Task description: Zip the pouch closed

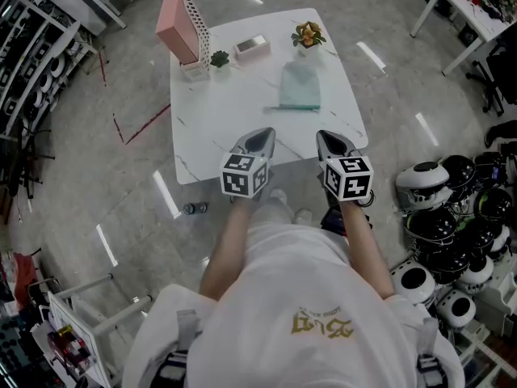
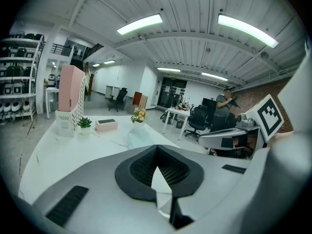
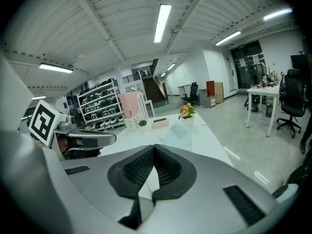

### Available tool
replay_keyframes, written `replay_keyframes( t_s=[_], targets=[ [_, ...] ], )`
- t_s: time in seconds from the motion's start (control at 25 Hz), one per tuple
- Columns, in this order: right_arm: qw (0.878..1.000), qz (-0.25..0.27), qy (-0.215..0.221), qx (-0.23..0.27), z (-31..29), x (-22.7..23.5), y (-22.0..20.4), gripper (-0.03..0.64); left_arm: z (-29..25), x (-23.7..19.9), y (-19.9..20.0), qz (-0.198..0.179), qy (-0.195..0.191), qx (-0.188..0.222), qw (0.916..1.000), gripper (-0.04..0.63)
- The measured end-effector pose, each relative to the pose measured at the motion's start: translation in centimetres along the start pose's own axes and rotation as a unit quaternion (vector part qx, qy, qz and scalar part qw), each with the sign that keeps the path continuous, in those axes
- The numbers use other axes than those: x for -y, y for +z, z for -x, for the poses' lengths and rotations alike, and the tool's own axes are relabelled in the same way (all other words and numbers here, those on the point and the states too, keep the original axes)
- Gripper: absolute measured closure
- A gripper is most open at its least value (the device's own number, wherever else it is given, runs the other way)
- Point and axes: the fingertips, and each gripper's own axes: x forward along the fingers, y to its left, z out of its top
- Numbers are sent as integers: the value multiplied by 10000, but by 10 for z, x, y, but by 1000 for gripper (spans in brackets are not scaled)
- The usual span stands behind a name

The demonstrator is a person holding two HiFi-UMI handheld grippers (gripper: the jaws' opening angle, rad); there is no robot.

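Note:
A pale mint pouch (image 1: 300,86) lies flat on the white table (image 1: 218,120), right of its middle, with its zipper edge toward me. It also shows as a pale shape on the table, the pouch (image 2: 139,135) in the left gripper view and the pouch (image 3: 179,133) in the right gripper view. My left gripper (image 1: 262,136) and right gripper (image 1: 327,138) hover side by side over the table's near edge, well short of the pouch. Both are shut with nothing between the jaws, as seen at the left gripper (image 2: 157,152) and right gripper (image 3: 154,152).
A pink file holder (image 1: 184,29) stands at the table's far left with a small green plant (image 1: 219,58) beside it. A pink box (image 1: 251,47) and a flower pot (image 1: 308,35) sit at the far edge. Helmets (image 1: 452,208) are piled on the floor to the right.

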Motion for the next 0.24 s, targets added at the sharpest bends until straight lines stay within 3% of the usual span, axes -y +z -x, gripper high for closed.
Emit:
replay_keyframes(
  t_s=[0.24],
  targets=[
    [9999, 67, 116, -32, 0, -6, -3, 604, -3, 8, -2, -43, -54, -26, 10000, 577]
  ],
)
